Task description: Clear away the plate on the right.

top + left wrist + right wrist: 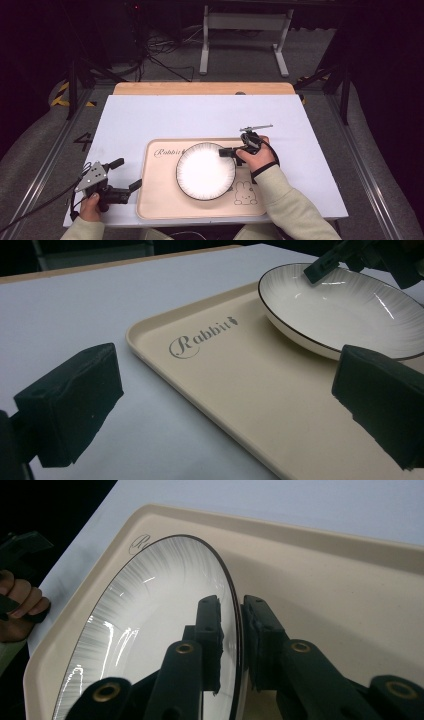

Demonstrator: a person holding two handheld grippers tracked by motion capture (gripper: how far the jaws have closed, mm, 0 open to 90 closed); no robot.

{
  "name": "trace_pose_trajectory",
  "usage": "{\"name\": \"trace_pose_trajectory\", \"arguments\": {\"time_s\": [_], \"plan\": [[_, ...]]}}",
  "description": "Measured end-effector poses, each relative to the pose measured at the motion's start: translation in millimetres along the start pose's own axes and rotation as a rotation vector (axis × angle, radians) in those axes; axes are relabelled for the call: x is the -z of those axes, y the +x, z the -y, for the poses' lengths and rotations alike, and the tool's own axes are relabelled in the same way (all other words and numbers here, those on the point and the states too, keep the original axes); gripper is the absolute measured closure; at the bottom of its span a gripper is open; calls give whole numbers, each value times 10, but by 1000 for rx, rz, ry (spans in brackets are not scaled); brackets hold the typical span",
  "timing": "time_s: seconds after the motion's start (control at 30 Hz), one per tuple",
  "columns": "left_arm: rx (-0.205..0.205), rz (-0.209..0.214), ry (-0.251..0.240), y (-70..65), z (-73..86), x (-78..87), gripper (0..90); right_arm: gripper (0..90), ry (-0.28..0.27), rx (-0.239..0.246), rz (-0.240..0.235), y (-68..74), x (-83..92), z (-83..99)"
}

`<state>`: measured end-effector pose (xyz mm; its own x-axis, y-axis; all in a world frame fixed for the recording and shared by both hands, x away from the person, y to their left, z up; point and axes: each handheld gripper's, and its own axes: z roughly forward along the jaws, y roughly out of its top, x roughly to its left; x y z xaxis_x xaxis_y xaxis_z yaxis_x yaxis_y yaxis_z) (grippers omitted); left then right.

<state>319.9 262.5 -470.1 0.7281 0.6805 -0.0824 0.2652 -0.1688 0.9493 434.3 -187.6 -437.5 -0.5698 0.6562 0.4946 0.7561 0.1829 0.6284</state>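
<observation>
From the high view, a white plate [205, 170] with a dark rim sits on a beige tray [160, 200] on the white table [200, 115]. The right gripper [227, 152] meets the plate's edge at about two o'clock, its jaws pointing toward nine o'clock; the right hand [256, 156] wraps the handle, with the sleeved forearm coming up from five o'clock. The left gripper [127, 173] lies off the tray's left edge at about eight o'clock from the plate, jaws spread wide with nothing between them, the left hand [91, 204] gripping it low near the table's front edge.

In the left gripper view, the two black jaws stand far apart, one over the bare table [75, 305], one over the tray [240, 390]. The plate [350, 305] is at one o'clock, with the right gripper [320, 270] on its far rim.

In the right gripper view, the jaws are closed on the plate's [150, 615] rim, one pad inside, one outside, above the tray [325, 570]. The left hand [20, 605] shows at nine o'clock.
</observation>
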Motion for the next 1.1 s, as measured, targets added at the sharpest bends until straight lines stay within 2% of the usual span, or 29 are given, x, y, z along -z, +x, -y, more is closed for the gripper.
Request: {"name": "trace_pose_trajectory", "arguments": {"time_s": [0.4, 0.87, 0.93, 1.07, 1.1], "plan": [[-1, 1, 0, 0, 0, -1, 3, 729, 44, -12, 28, -40, -32, 18], [-1, 2, 1, 0, -1, -1, 4, 691, 52, -25, 38, -50, -39, 26], [-1, 2, 2, 0, -1, -1, 4, 671, 41, -25, 35, -52, -28, 24], [3, 3, 4, 4, -3, -4, 4, 533, -32, -47, 19, -25, 44, -11], [3, 3, 4, 4, -3, -4, 4, 533, -32, -47, 19, -25, 44, -11]]}}
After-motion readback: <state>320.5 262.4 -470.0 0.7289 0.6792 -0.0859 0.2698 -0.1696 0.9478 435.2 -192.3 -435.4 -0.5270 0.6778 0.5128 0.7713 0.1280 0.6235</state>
